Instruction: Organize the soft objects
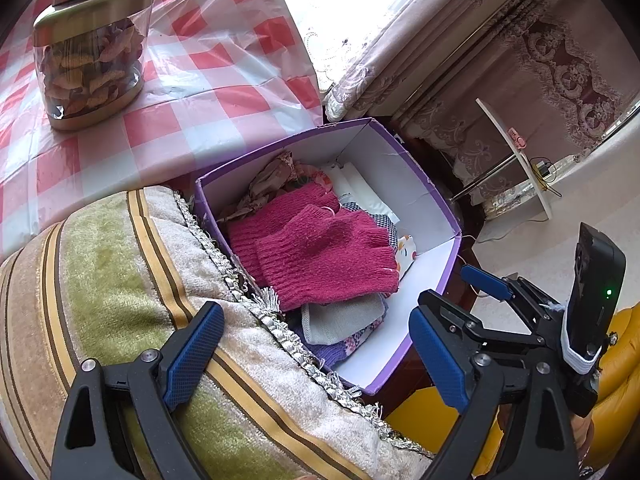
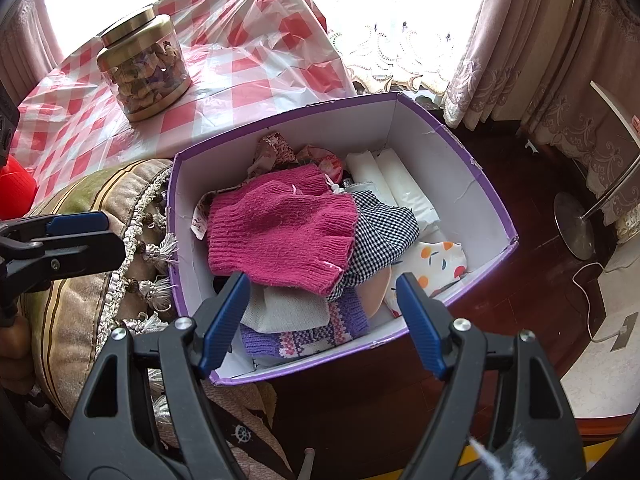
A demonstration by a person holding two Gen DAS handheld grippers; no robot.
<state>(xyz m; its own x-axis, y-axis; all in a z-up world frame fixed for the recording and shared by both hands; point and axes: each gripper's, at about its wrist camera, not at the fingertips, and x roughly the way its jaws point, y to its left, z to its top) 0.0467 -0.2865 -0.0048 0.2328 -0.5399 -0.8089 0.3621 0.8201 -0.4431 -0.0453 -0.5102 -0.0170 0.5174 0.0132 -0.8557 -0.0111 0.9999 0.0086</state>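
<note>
Pink knit gloves (image 2: 280, 232) are seen topmost in the purple box (image 2: 460, 140) (cushion (image 1: 120, 280) just left). Left gripper (image 1: 316, 356) and right gripper (image 2: 322, 320) are held wide apart, nothing gripped.

Gloves (image 2: 280, 232) in box (image 2: 460, 160), beside cushion (image 2: 80, 280)

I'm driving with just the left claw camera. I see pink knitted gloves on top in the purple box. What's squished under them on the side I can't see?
Observer: A black-and-white checked cloth is tucked under the pink knitted gloves, sticking out on their right.
Operator: Is anything round in there?
Observer: Yes, a peach round pad peeks out from beneath that checked cloth.
Operator: Is anything hiding past the striped cushion?
Observer: A bright red thing sits beyond the striped cushion by the checked tablecloth. It is cut off at the edge, so I can't tell what it is.
</note>
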